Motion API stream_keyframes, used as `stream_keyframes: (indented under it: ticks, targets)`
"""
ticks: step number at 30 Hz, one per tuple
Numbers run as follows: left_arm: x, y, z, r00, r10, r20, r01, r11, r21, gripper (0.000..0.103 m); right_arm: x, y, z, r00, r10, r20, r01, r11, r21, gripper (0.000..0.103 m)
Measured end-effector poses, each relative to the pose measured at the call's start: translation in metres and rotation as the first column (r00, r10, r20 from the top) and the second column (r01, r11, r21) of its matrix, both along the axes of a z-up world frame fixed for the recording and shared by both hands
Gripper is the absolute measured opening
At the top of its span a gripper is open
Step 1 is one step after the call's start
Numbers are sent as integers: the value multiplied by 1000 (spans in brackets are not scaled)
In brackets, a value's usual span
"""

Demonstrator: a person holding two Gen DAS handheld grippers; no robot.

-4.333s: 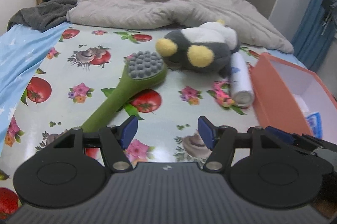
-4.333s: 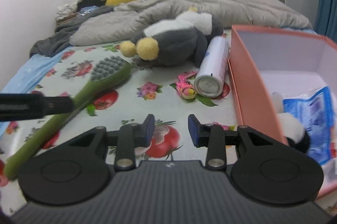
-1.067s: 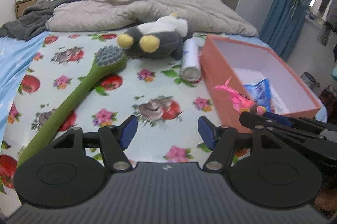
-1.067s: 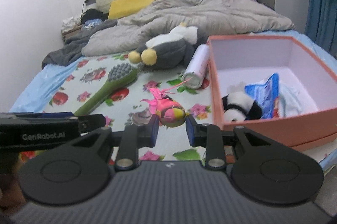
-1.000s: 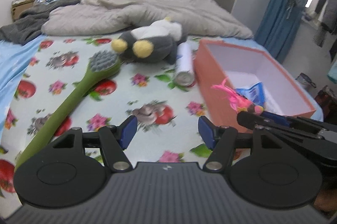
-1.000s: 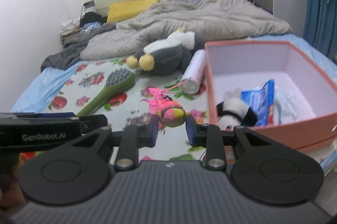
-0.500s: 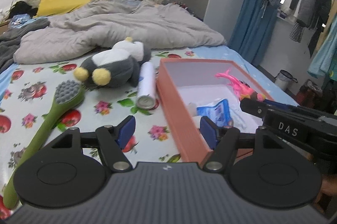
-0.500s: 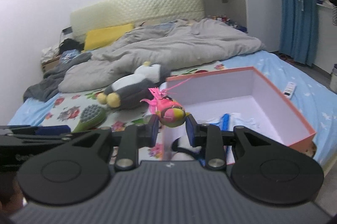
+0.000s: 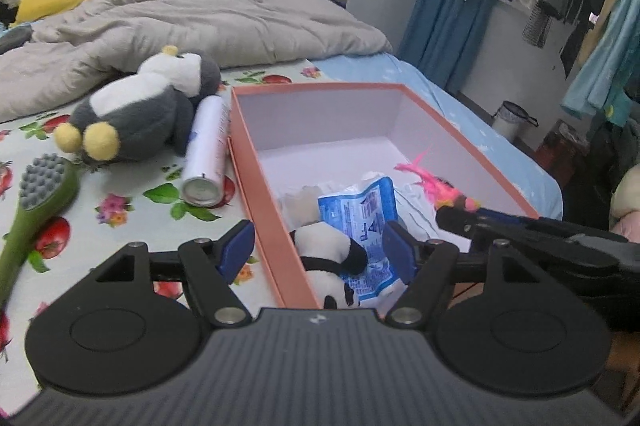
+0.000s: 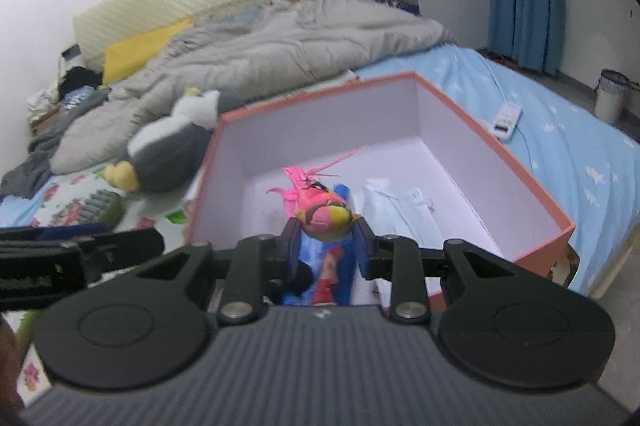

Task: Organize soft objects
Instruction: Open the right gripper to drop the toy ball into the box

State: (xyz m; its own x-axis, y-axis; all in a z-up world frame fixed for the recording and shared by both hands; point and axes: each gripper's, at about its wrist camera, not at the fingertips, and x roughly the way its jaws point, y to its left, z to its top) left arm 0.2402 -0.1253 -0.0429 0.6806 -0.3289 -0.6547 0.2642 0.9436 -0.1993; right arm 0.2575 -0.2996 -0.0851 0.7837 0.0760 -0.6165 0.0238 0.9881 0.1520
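Right gripper (image 10: 326,240) clamped on pink toy (image 10: 320,209) above orange box (image 10: 532,185); left gripper (image 9: 318,246) agape, empty

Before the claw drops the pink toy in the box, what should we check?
1. Right claw shut on the pink toy: ok.
2. Toy over the open box: ok.
3. Free floor at the far end of the box: ok.
4. Panda and blue packet lie nearer, not under the toy: cannot tell.
5. Left claw open, holding nothing: ok.
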Motion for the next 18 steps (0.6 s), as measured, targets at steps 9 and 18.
stream_keyframes:
  ticks: [9, 18]
  targets:
    - [28, -9, -29, 999, 3, -47, -3, 1000, 15, 75, 23, -17, -40, 996, -45, -83, 46, 999, 8, 42]
    - [19, -6, -13, 999, -2, -38, 3, 1000, 22, 75, 18, -20, -22, 997, -50, -53, 52, 998, 30, 44]
